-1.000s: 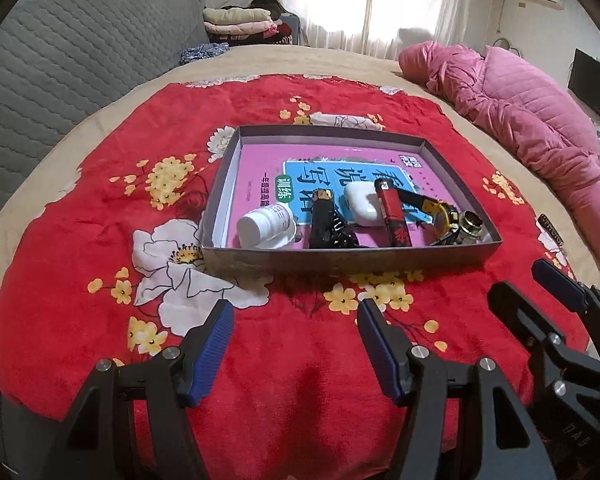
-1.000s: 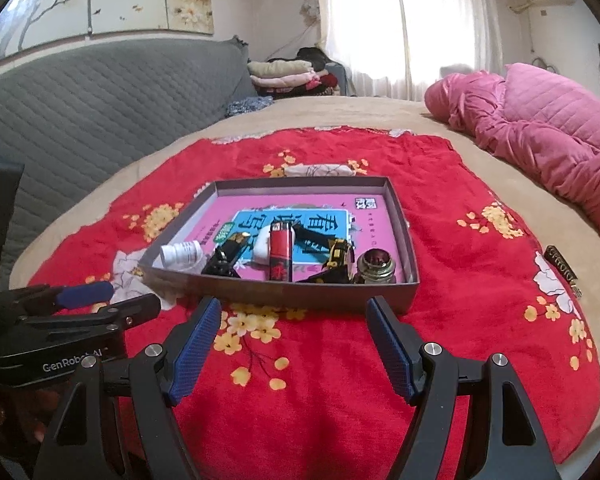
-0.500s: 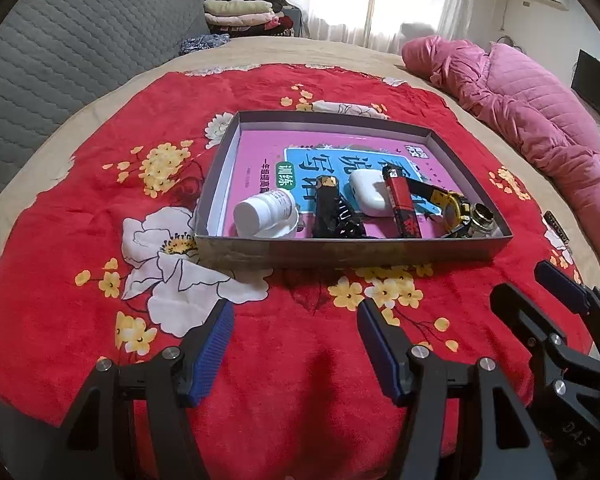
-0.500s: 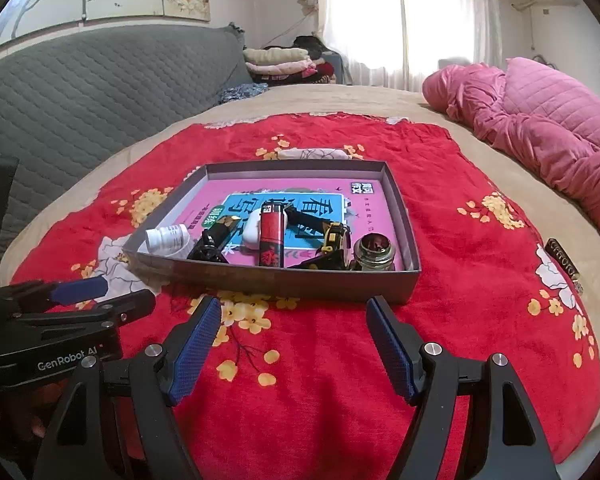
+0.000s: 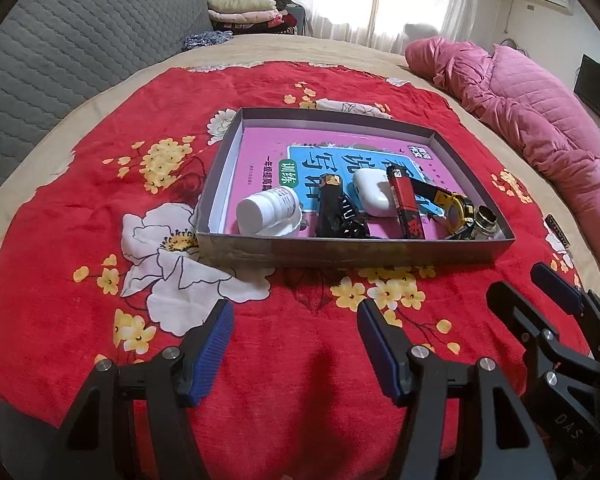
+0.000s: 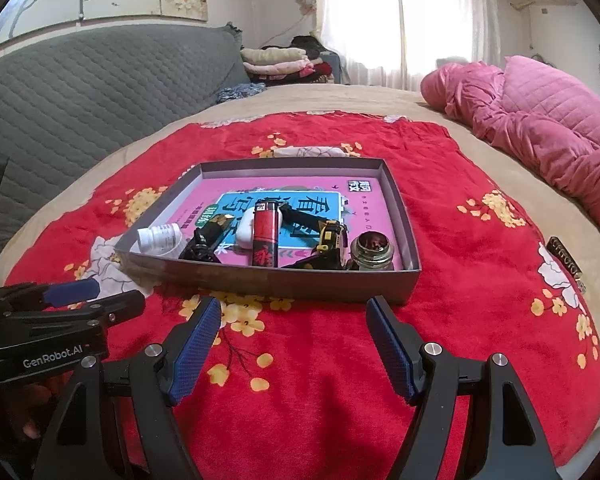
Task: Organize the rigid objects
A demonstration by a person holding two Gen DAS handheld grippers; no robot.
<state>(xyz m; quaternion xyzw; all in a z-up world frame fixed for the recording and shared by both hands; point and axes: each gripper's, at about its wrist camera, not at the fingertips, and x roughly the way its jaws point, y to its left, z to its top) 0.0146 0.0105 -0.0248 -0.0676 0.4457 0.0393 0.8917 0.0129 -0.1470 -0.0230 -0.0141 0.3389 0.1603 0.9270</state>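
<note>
Both tools, left tool (image 5: 294, 344) and right tool (image 6: 294, 344), hover open before the tray (image 5: 356, 251).

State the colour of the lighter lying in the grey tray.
Red, with black markings, on the lighter; clearest in the right wrist view.

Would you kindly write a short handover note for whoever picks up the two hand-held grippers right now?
Left hand-held gripper: open, empty, short of the box.
Right hand-held gripper: open, empty, beside it.
Grey box on the red blanket holds, along its near wall: white bottle, black clip, white case, red lighter, tape measure, metal fitting.
Done: nothing is gripped.
Left: sorting these items.
</note>
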